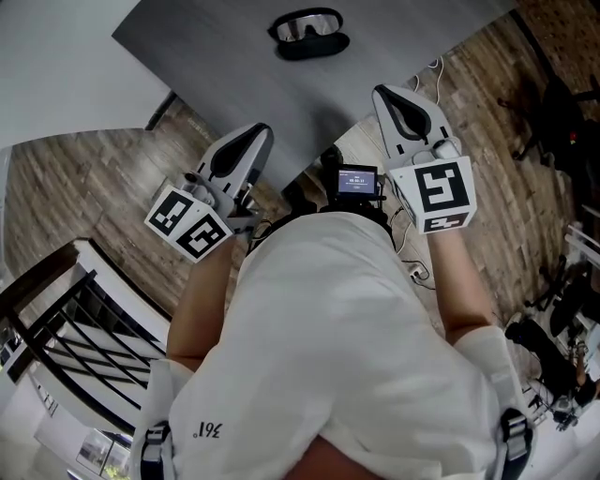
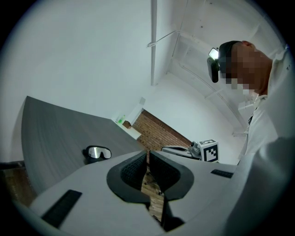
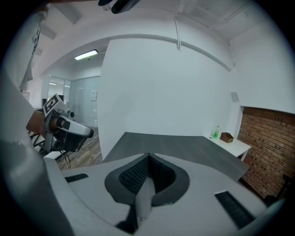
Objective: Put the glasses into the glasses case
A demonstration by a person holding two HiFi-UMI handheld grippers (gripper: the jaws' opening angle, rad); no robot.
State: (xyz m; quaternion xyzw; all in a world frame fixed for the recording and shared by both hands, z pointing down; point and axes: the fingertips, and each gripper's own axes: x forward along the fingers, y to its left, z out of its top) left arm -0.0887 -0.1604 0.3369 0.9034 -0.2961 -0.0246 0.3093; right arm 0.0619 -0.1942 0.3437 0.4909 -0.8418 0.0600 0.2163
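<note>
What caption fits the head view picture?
Left gripper and right gripper, both shut, face a grey table bearing glasses.

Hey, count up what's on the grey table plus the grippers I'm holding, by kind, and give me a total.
Glasses: 1
Glasses case: 1
Grippers: 2, left gripper and right gripper
Total: 4

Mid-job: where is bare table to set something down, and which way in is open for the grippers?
The grey table is bare from its near edge up to the glasses, and on both sides of them. Only that far-centre spot is taken. The left gripper and right gripper have an open way in over the near edge.
</note>
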